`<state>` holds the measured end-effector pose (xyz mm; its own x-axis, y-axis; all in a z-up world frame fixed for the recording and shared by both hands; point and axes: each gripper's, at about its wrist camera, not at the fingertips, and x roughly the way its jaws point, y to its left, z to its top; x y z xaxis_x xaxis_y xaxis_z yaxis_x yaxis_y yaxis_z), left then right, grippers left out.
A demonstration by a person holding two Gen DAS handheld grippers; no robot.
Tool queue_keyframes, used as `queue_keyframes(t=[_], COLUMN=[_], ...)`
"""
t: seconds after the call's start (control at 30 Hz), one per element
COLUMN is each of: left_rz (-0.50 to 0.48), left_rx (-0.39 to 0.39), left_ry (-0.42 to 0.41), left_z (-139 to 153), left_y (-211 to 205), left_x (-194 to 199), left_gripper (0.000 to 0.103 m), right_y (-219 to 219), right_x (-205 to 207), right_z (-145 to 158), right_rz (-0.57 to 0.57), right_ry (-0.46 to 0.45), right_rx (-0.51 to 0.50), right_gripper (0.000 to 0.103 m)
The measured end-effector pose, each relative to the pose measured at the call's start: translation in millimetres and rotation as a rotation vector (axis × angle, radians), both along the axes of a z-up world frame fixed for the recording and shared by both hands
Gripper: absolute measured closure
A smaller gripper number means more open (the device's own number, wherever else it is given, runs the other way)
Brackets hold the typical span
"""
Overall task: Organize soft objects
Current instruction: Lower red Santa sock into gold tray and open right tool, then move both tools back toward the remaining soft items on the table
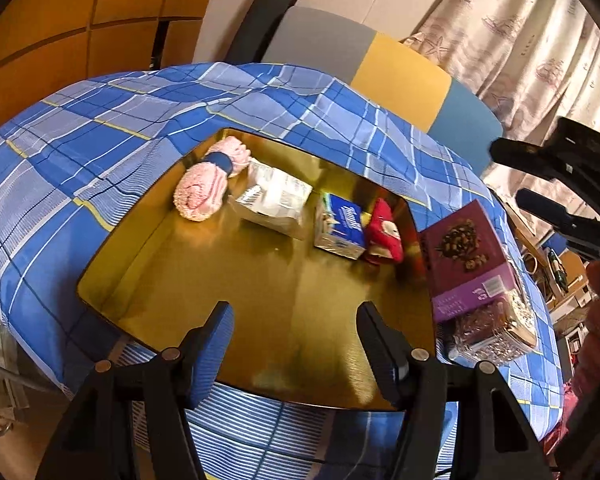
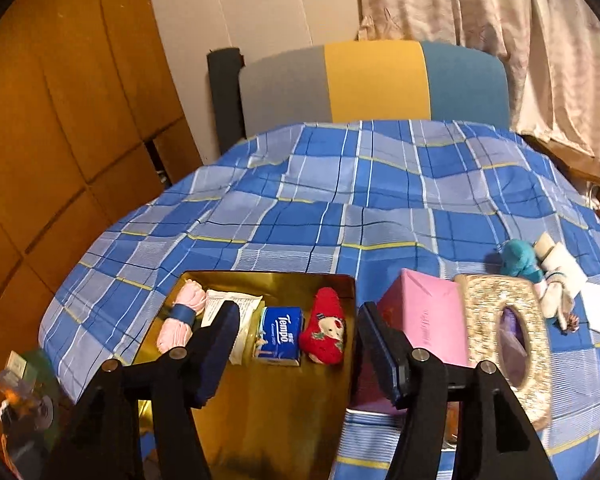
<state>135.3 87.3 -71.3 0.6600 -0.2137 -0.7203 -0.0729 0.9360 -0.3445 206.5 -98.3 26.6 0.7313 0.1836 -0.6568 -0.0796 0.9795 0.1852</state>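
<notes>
Soft things lie in a row along the far side of the gold tray: a pink rolled towel with a blue band at the far left corner, a white packet beside it, a blue Tempo tissue pack, then a red sock just inside the right wall. The tray's near half is bare, so there is open floor between that row and the near rim. The tray sits on a bed under a blue plaid sheet, with wide free cloth on its far side.

Just right of the tray's right wall stands a pink-and-purple box, and touching its right side a glittery tissue box cover; together they crowd that edge. Farther right on the sheet lie a teal plush toy and a white cloth bundle.

Left claw hangs over the tray's near rim, jaws wide apart, nothing between them. Right claw hovers above the tray's right part, jaws apart and empty. A striped headboard and a curtain close off the far side.
</notes>
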Motion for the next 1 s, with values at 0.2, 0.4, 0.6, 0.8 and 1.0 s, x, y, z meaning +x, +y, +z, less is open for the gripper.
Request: queue_keyframes(t=[0.2, 0.4, 0.6, 0.8, 1.0], left_rz=[-0.067, -0.155, -0.271, -0.337, -0.393], left_rx=[-0.002, 0.018, 0.028, 0.021, 0.024], left_ry=[-0.014, -0.034, -0.058, -0.067, -0.050], left_z=[2.8, 5.3, 7.2, 10.2, 8.4], left_y=[-21.5, -51.3, -83.2, -111.8, -141.7], left_x=[-5.6, -16.1, -29.3, -44.1, -51.3], left_gripper=[0.038, 0.038, 0.038, 0.038, 0.038], right_y=[-40.3, -106.5, -174.5, -244.1, -293.0], right_x=[-33.9, -58.0, -83.3, -108.9, -126.6], right_z=[7.4, 5.1, -14.5, -51.7, -103.0], right_rz=[-0.037, -0.163, -0.287, -0.419, -0.425], right_ry=[-0.046, -0.027, 0.035, 0.139, 0.251], right_rx=[-0.059, -0.051, -0.039, -0.025, -0.001], right_gripper=[0.039, 0.038, 0.038, 0.037, 0.033])
